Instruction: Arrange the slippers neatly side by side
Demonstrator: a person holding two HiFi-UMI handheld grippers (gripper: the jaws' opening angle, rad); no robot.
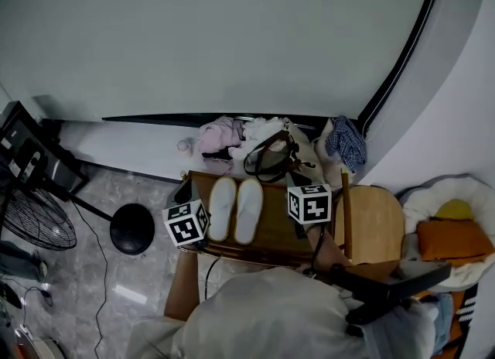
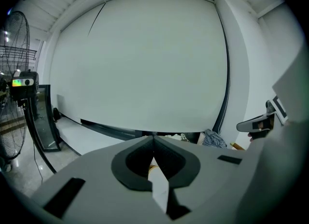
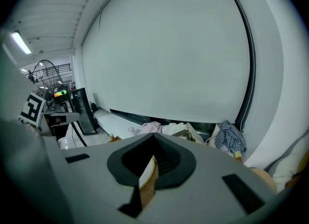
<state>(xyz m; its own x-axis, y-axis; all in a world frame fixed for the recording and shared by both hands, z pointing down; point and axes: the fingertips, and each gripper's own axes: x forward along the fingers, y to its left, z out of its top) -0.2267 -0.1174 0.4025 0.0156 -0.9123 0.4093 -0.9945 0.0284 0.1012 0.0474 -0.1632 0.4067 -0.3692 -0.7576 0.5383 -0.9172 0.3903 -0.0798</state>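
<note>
On the desk (image 1: 274,230), two white slippers lie side by side and close together, the left slipper (image 1: 222,208) parallel to the right slipper (image 1: 249,210). Two hand-held grippers flank the pair, one at each side. The left hand-held gripper (image 2: 154,137) has its jaws closed together, holding nothing; the right hand-held gripper (image 3: 154,135) is likewise closed and empty. One fan (image 1: 35,218) stands at far left.

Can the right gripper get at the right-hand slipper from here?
Probably yes: the right gripper sits just beside the right-hand slipper on the wooden table, with nothing between them. Its jaws are shut, so they must open first.
</note>
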